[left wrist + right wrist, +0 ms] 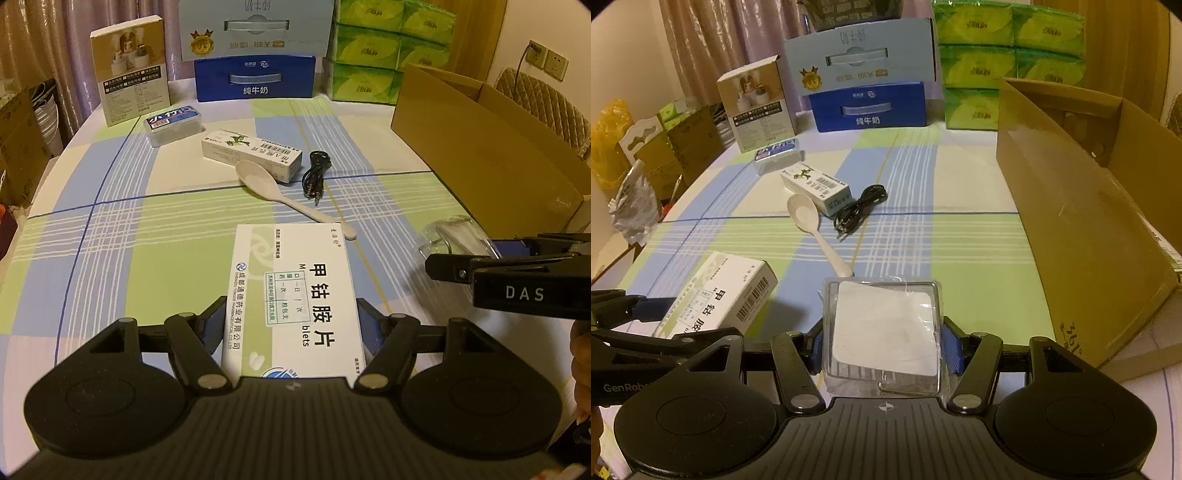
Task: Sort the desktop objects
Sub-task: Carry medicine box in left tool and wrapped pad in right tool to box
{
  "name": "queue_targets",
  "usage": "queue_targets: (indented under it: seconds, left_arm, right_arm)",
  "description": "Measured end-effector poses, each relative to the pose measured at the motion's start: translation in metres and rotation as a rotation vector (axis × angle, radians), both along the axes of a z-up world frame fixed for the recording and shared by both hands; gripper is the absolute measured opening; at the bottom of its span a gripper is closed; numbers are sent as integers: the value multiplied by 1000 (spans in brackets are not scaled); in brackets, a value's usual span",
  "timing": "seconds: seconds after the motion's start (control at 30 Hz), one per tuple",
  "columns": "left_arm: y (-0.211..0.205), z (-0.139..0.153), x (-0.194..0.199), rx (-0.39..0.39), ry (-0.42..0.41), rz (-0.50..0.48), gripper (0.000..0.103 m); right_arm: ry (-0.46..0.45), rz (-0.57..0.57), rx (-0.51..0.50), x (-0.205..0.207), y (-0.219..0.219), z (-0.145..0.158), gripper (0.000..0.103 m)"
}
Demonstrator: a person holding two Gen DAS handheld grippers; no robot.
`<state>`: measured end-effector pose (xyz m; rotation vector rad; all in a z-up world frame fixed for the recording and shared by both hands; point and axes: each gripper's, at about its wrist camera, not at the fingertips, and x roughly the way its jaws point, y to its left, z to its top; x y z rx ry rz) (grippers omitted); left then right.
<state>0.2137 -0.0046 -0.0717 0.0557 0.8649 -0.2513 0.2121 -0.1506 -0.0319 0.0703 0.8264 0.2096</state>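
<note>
Left claw (291, 328) is clamped on a white medicine box (291, 295), blue pads pressed to its two long sides, the box lying flat and pointing straight out ahead. From the right wrist view that same box (716, 295) sits off to the left of the right claw, tilted, barcode end showing.

Out beyond the left claw, on the checked tablecloth (147, 240): far ahead and to the left, a small clear plastic case (173, 125) with a blue label, and behind it an upright tan carton (131, 70). Straight ahead, a long white tube box (255, 155), with a pale spoon (273, 188) just in front of it, its handle running back toward the medicine box. Just right of the spoon's bowl, a coiled black cable (314, 173).

Now the right claw (882, 343): pinching a clear plastic packet (882, 332) with a white square inside, pads tight on both sides. Its black body reaches into the left wrist view from the right edge.

Far right of both claws stands a big open cardboard box (1089, 221). At the back, stacked blue milk cartons (255, 77) and green tissue packs (369, 48).
</note>
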Motion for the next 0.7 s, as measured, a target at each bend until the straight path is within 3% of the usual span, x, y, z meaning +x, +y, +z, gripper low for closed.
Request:
queue_targets:
  seconds: [0.2, 0.7]
  left_arm:
    - [-2, 15, -7, 9, -32, -7, 67]
    - [-24, 69, -44, -9, -114, -23, 67]
  right_arm:
    - [-71, 14, -22, -12, 3, 18, 57]
    - [-163, -41, 41, -48, -23, 81, 57]
